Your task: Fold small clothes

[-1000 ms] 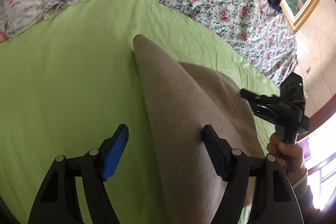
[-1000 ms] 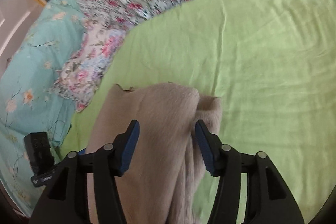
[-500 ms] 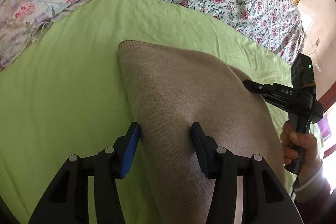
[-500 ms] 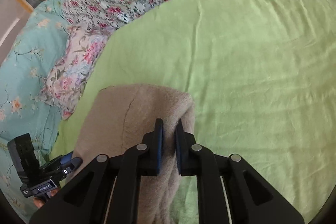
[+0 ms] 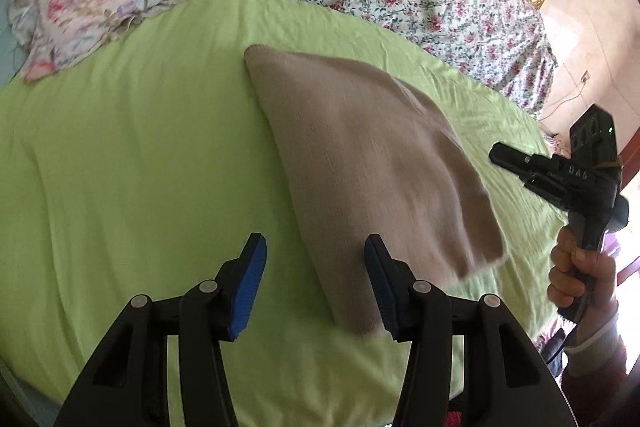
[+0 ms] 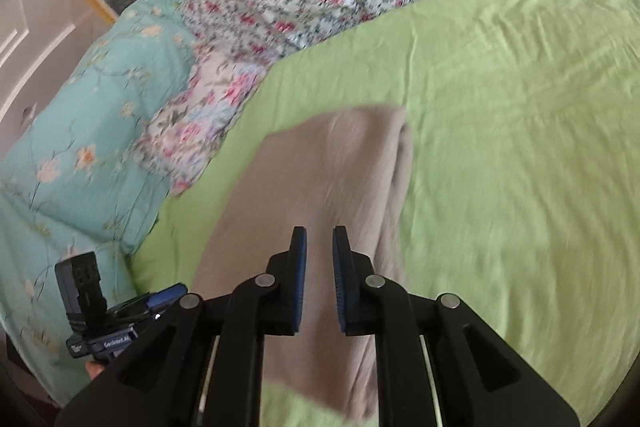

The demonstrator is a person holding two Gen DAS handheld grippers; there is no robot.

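beige knit garment, folded into a soft, blurred wedge, lies mid-frame on the green sheet. left gripper hangs agape at lower centre; right gripper, slightly parted, holds nothing. best next: smooth edges flat without dragging layers apart.

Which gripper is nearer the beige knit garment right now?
Left. The left gripper straddles the beige knit garment edge, jaws open; the right gripper sits off its far side.
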